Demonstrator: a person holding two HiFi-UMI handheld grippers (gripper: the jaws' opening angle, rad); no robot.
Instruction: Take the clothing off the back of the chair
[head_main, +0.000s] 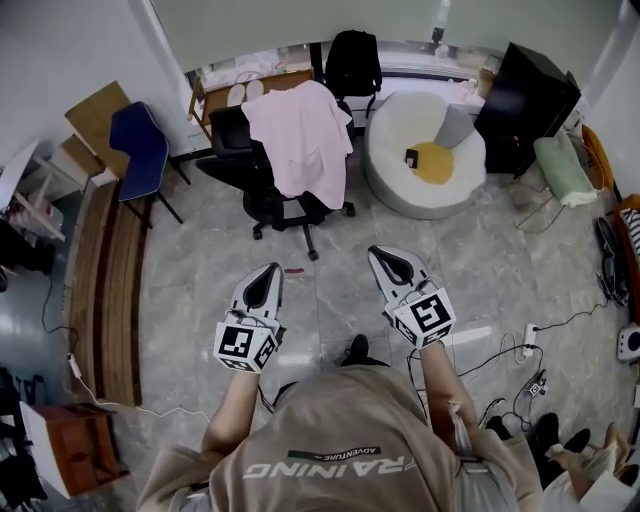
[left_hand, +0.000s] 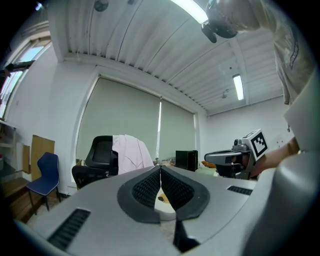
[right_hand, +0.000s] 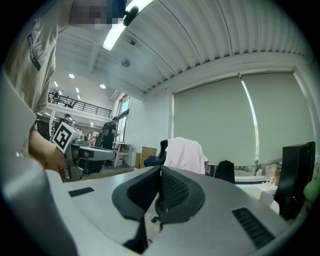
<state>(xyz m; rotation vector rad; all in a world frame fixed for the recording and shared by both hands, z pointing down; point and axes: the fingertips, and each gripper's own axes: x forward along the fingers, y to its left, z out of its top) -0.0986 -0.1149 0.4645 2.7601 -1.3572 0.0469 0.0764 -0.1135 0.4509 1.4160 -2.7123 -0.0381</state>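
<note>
Clothing (head_main: 300, 140): one pale pink garment, draped over the backrest of the black office chair (head_main: 232, 140). It covers the top of the backrest and hangs down past the seat. In the head view, bare black backrest shows just left of it. Neither of my claws touches it.

Chair: stands on its wheeled base on the grey marbled floor (head_main: 200, 280), toward the floor's far edge, near the wall with the lowered blinds. It is well apart from both claws, with bare floor between.

Left claw (head_main: 272, 268): jaws closed, pads meeting at the tips, nothing held. It is level and aimed toward the chair.

Right claw (head_main: 377, 252): jaws closed together, empty, also level. In the right gripper view the pink garment sits straight above the line where the jaws meet.

The claws are side by side and apart from each other, each with its marker cube at the rear.

Surroundings:
- blue chair (head_main: 140, 145), left of the office chair, near the floor's left edge
- white round beanbag (head_main: 400, 170), just right of the office chair, carrying a yellow cushion (head_main: 435, 162) and a grey cushion (head_main: 455, 125)
- black backpack (head_main: 355, 60), behind the chair at the far edge
- black cabinet (head_main: 525, 100), toward the far right corner
- power strip (head_main: 528, 340) with cables, near the right edge
</note>
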